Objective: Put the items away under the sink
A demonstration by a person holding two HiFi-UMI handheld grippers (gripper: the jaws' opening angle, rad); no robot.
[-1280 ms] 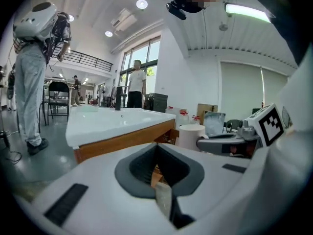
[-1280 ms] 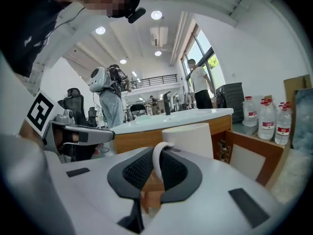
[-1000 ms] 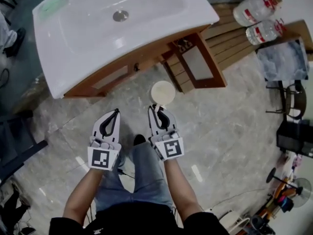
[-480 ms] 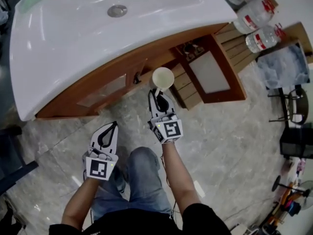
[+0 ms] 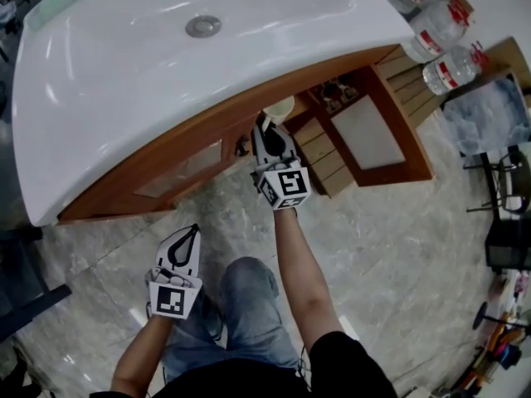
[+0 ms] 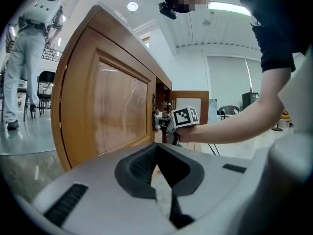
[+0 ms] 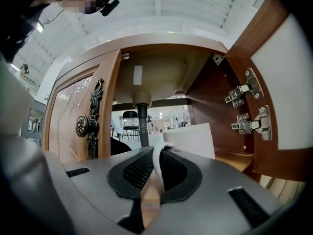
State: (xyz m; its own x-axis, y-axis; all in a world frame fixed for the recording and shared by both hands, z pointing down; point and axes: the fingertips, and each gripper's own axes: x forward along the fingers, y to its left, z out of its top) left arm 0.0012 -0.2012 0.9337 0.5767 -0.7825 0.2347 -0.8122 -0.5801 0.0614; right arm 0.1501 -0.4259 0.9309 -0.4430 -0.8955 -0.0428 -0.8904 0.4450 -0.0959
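a: what's round the cabinet rn?

b: i'm over the sink [image 5: 166,65]. its white rim overhangs the wood cabinet [image 5: 158,172]. the left door [image 7: 68,116] is closed, w/ a fancy metal knob [image 7: 82,126] on it. the right door [image 5: 365,131] hangs wide open, swung out over the floor, w/ two hinges [image 7: 247,106] on its inner face. the drain pipe [image 7: 142,124] drops down the middle of the opening. past it i see through to a room w/ a chair [image 7: 128,116].

a: and the cup?

b: the right gripper [image 5: 265,124] has its jaws pinched onto the wall of the white cup [image 5: 280,108], w/ the rim squeezed between the pads. the cup's at the mouth of the opening, under the sink's front edge, which hides part of it from above. it's right of the pipe and apart from it, on the open door's side.

a: left one?

b: the left gripper [image 5: 194,232] is low and back by my knee. jaws are closed tip to tip w/ nothing in them. it faces the closed door.

a: room to move?

b: the cabinet's bare bottom board [image 7: 239,161] shows to the right of the cup. tight bits are the sink edge above, the closed door's edge just left of the gripper, and the open door on the right. outside, wooden slats [image 5: 328,168] lie under the open door, and water bottles [image 5: 440,40] sit well off to the right. a person [image 6: 24,58] stands far off past the cabinet's left end.
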